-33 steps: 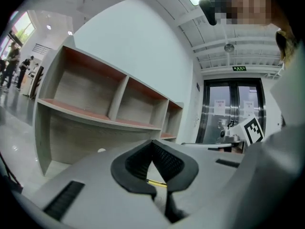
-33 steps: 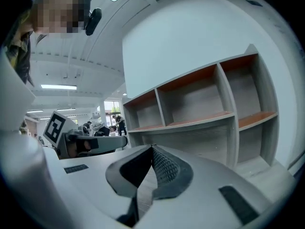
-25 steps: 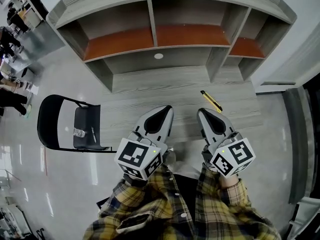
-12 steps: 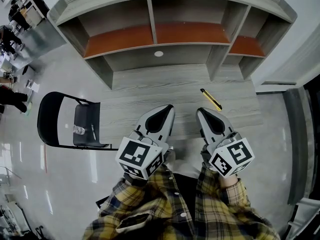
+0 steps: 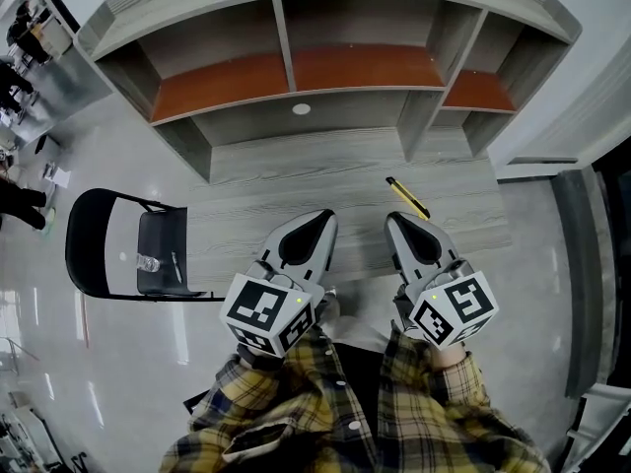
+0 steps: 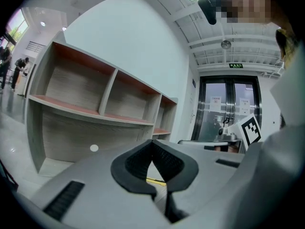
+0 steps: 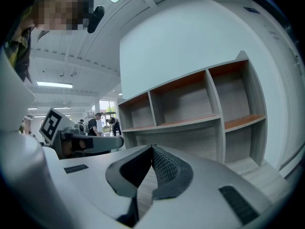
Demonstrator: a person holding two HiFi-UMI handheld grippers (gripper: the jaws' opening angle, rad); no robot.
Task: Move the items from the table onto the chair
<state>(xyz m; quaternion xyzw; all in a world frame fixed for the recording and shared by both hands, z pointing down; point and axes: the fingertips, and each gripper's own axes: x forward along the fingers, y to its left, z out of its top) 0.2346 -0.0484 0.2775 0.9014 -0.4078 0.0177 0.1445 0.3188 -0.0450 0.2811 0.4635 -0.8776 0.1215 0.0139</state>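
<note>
A yellow and black utility knife (image 5: 407,196) lies on the grey wooden table (image 5: 296,180), just beyond my right gripper (image 5: 394,219). A sliver of the knife (image 6: 155,181) shows under the closed jaws in the left gripper view. My left gripper (image 5: 326,216) hovers over the table's front part, beside the right one. Both grippers are shut with nothing held (image 6: 152,142) (image 7: 152,148). The black chair (image 5: 91,247) stands to the left of the table. A small clear bottle (image 5: 148,262) and a thin pen-like item (image 5: 175,266) lie on its seat.
A shelf unit with orange-brown boards (image 5: 296,67) rises at the table's back. Glossy floor (image 5: 99,353) surrounds the chair. People stand far off at the upper left (image 5: 20,37). Glass doors (image 6: 228,113) show in the left gripper view.
The head view has drifted, so the chair, table and knife sit slightly further left and up. Both grippers stay shut and hold nearly the same place.
</note>
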